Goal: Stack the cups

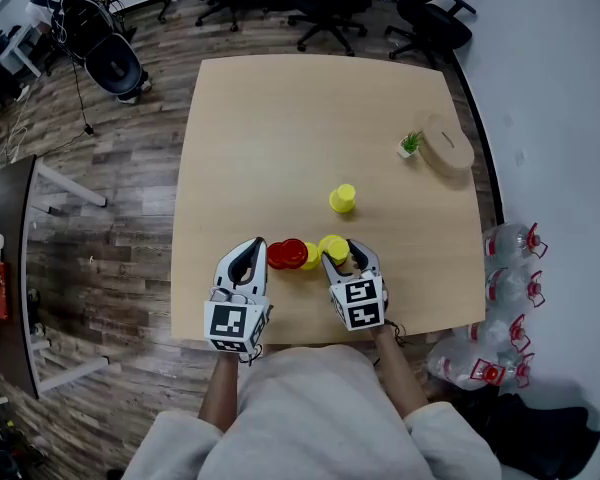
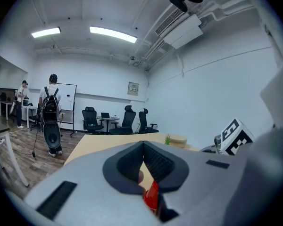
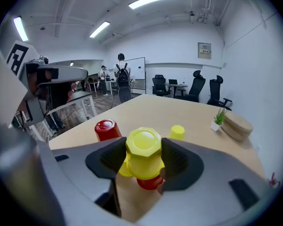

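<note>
My right gripper point(image 1: 346, 253) point(image 3: 144, 157) is shut on an upside-down yellow cup point(image 1: 333, 247) point(image 3: 144, 149), held a little above the table point(image 1: 280, 118). Just beneath it show a red cup point(image 3: 150, 182) and another yellow cup point(image 1: 311, 259) point(image 3: 123, 169). An upside-down red cup point(image 1: 286, 254) point(image 3: 106, 128) stands to their left. A further yellow cup point(image 1: 342, 198) point(image 3: 177, 132) stands alone farther up the table. My left gripper point(image 1: 254, 245) point(image 2: 143, 145) sits just left of the red cups, its fingertips touching and nothing held; a bit of red cup point(image 2: 152, 196) shows past it.
A small potted plant point(image 1: 409, 144) and an oval wooden box point(image 1: 448, 144) sit near the table's far right edge. Water bottles point(image 1: 508, 268) lie on the floor to the right. Office chairs point(image 1: 330, 8) stand beyond the table, and people stand far off in the room.
</note>
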The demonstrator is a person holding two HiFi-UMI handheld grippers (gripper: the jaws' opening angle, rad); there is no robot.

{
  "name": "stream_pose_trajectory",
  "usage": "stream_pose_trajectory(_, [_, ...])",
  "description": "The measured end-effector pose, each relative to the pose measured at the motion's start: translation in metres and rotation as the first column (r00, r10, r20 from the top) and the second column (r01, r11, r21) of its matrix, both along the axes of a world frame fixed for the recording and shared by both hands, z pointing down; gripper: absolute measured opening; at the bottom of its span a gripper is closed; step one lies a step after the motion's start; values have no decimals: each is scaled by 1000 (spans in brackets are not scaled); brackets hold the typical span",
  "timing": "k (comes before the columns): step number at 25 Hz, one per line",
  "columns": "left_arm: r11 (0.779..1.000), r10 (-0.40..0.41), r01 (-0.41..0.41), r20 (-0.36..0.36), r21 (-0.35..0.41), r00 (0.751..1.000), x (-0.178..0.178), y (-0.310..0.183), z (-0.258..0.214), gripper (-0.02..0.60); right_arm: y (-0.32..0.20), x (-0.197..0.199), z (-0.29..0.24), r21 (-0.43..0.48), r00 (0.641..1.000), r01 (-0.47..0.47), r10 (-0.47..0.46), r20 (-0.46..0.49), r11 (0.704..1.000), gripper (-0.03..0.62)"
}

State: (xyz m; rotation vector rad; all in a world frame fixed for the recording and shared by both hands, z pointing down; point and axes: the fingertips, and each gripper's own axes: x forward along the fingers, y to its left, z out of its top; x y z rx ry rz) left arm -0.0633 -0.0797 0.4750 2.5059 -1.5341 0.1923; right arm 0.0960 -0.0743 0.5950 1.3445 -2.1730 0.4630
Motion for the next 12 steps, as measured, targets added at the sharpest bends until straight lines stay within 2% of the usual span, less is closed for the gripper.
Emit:
stream_pose_trajectory(7, [1000,-26,26,0,-2,1000,-17,4,0,11,2,-19,6,-14,999,33,-33,-29,999,233])
stream_pose_trajectory(12, [999,-32,32,0,-2,999,-23,6,1,11,5,-25,12,-27,999,36,-36,-14,999,233])
